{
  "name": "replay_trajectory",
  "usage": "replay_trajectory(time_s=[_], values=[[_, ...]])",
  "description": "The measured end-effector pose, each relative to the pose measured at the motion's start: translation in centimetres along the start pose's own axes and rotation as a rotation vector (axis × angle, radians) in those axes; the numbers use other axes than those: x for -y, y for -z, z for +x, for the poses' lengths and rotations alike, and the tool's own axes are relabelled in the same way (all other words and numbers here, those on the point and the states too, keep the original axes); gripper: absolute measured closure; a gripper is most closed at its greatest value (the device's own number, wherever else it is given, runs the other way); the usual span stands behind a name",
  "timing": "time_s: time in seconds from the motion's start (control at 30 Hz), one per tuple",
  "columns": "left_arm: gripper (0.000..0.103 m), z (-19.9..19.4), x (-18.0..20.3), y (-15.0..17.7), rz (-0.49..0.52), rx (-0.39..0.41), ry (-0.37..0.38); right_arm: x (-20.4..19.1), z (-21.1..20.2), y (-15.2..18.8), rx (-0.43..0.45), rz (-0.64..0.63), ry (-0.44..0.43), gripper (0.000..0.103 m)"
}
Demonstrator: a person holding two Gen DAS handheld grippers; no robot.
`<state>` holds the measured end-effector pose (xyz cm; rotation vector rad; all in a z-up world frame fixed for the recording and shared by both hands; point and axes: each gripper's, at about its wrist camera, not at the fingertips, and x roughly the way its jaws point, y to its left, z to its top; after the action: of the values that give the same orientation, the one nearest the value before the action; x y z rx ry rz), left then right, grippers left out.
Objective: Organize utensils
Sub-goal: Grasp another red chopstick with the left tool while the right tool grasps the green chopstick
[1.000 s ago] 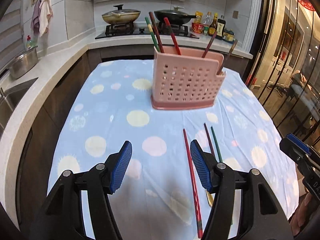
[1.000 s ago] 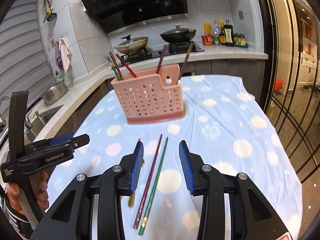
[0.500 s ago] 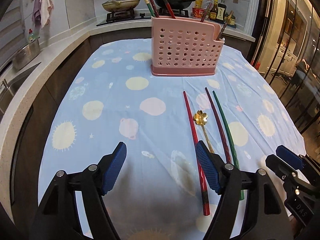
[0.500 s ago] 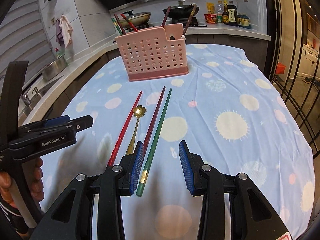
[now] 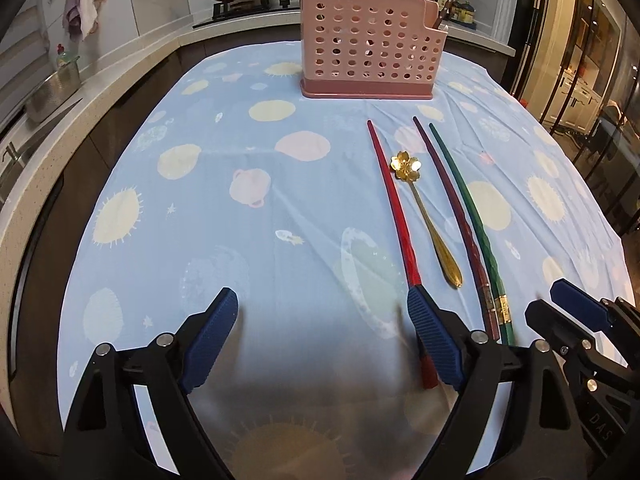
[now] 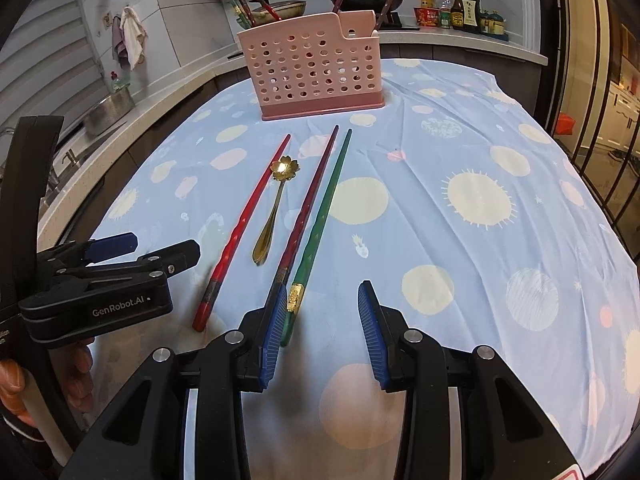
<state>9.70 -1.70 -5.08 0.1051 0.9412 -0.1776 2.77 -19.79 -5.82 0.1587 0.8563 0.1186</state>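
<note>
Red chopstick (image 5: 394, 208), gold spoon (image 5: 428, 216), maroon and green chopsticks flat on surface (image 5: 240, 184) before pink holder (image 5: 370, 46); left gripper (image 5: 320, 336) jaws just widening, empty; right gripper (image 6: 322, 332) jaws parted, gripping nothing

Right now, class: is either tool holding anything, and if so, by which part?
Nothing is held. The left tool has just been opening, with only tablecloth between its pads. The right tool is open around the green chopstick's gold-banded end, not gripping.

left wrist: low, looking down-forward | right wrist: alike, just beside | shared: tablecloth (image 5: 280, 208), pink holder (image 6: 316, 72)
</note>
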Motion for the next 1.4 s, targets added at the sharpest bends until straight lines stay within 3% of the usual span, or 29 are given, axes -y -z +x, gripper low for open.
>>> replay_trajectory(time_s=[0.9, 1.1, 1.23, 1.4], values=[[0.017, -0.2, 1.2, 1.9, 0.033, -0.009, 0.028, -0.5, 1.4, 1.2, -0.009, -0.037, 0.054, 0.068], [0.017, -0.5, 1.9, 1.8, 0.047, -0.001, 0.054, 0.0, 1.4, 1.1, -0.006, -0.032, 0.06, 0.074], [0.017, 0.0, 2.5, 2.0, 0.058, -0.013, 0.067, 0.2, 1.4, 1.1, 0.002, -0.039, 0.082, 0.086], [0.02, 0.6, 2.6, 2.2, 0.062, -0.013, 0.07, 0.7, 1.4, 1.1, 0.003, -0.025, 0.077, 0.092]])
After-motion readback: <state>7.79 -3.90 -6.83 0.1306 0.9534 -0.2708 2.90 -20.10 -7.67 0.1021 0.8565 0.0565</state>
